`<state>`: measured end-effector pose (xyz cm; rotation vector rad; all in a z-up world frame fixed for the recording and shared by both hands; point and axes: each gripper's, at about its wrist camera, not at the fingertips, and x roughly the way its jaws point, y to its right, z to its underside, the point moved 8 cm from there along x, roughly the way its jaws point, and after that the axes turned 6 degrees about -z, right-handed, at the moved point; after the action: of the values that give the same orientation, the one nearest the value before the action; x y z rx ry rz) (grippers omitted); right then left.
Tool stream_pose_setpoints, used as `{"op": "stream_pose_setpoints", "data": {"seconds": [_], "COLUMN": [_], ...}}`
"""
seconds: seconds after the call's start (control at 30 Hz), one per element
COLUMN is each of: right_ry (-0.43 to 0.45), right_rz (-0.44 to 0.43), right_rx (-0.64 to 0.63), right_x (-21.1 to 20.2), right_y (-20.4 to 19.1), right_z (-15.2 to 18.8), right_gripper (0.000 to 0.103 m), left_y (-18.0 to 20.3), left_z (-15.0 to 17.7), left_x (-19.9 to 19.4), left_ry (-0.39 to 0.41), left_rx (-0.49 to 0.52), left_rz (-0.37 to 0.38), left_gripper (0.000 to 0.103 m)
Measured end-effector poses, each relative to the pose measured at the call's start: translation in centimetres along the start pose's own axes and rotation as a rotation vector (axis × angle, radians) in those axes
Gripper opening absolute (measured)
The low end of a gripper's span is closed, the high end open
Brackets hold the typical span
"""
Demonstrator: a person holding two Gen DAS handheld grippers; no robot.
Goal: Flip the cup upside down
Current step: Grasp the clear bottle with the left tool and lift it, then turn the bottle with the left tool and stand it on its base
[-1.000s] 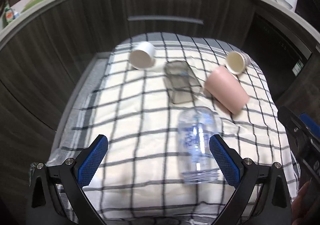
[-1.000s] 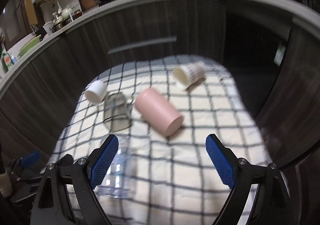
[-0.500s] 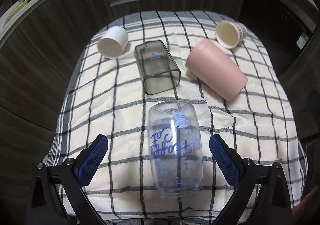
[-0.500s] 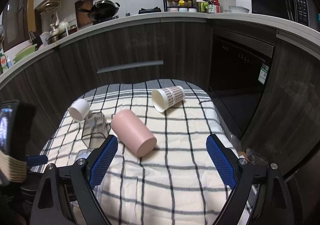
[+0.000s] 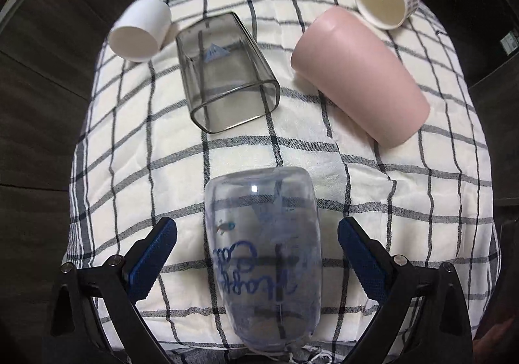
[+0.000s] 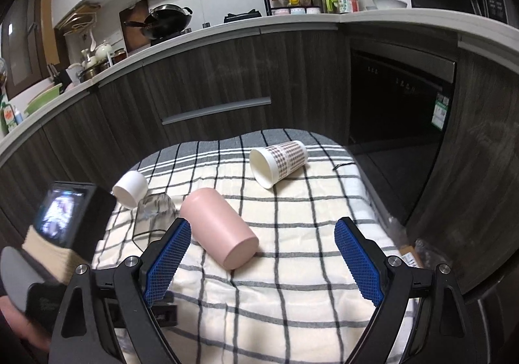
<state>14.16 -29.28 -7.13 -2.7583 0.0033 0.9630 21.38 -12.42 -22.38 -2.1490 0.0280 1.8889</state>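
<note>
Several cups lie on their sides on a checked cloth [image 5: 246, 153]. A clear cup with blue writing [image 5: 264, 263] lies nearest, between the fingers of my open left gripper [image 5: 258, 253], apart from both pads. Beyond it lie a grey square glass [image 5: 227, 72], a pink cup [image 5: 360, 75], a small white cup [image 5: 141, 28] and a patterned paper cup [image 5: 384, 1]. My right gripper [image 6: 259, 257] is open and empty above the cloth, with the pink cup [image 6: 219, 231] just beyond its left finger. The paper cup [image 6: 279, 163] lies further back.
Dark wood cabinets [image 6: 211, 78] stand behind the cloth-covered table, with a dark oven front [image 6: 395, 98] at the right. The left gripper's camera body [image 6: 65, 218] sits at the left of the right wrist view. The cloth's edges drop off on all sides.
My left gripper has moved forward and down, so the clear cup now lies between its fingers. My right gripper has moved little and stays open.
</note>
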Motion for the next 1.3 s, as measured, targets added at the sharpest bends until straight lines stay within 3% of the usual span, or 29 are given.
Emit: {"op": "stream_pose_setpoints", "data": {"seconds": [0.2,0.3,0.6,0.7,0.83,1.03,1.13,1.3], "right_ry": [-0.039,-0.060,-0.074,-0.071,-0.055,-0.017,0.001,0.013], "right_rz": [-0.050,-0.059,-0.057,-0.057,-0.057,-0.060,-0.047,-0.020], "right_rx": [0.027,0.052,0.088,0.090,0.095,0.091,0.067,0.027], "right_x": [1.3,1.9,2.4,2.3,1.7,0.3,-0.2,-0.6], "right_y": [-0.4,-0.1,0.6,0.6,0.6,0.0,-0.5,-1.1], "right_z": [0.4,0.6,0.8,0.8,0.6,0.2,0.2,0.4], "right_gripper": [0.091,0.091,0.091,0.091,0.091,0.091,0.091,0.090], "left_y": [1.3,1.0,1.0,0.2,-0.6,-2.0,-2.7,-4.9], "left_z": [-0.3,-0.5,-0.5,-0.2,-0.7,-1.4,-1.4,-1.3], "left_x": [2.0,2.7,2.5,1.6,-1.6,-8.1,-9.1,-8.4], "left_ry": [-0.130,-0.154,-0.139,-0.101,0.046,0.454,0.613,0.781], "left_rx": [0.056,0.065,0.061,0.054,0.044,0.036,-0.006,-0.152], "left_rz": [0.017,-0.020,-0.023,-0.033,-0.031,-0.060,-0.048,0.021], "left_gripper": [0.081,0.072,0.072,0.072,0.072,0.072,0.072,0.072]}}
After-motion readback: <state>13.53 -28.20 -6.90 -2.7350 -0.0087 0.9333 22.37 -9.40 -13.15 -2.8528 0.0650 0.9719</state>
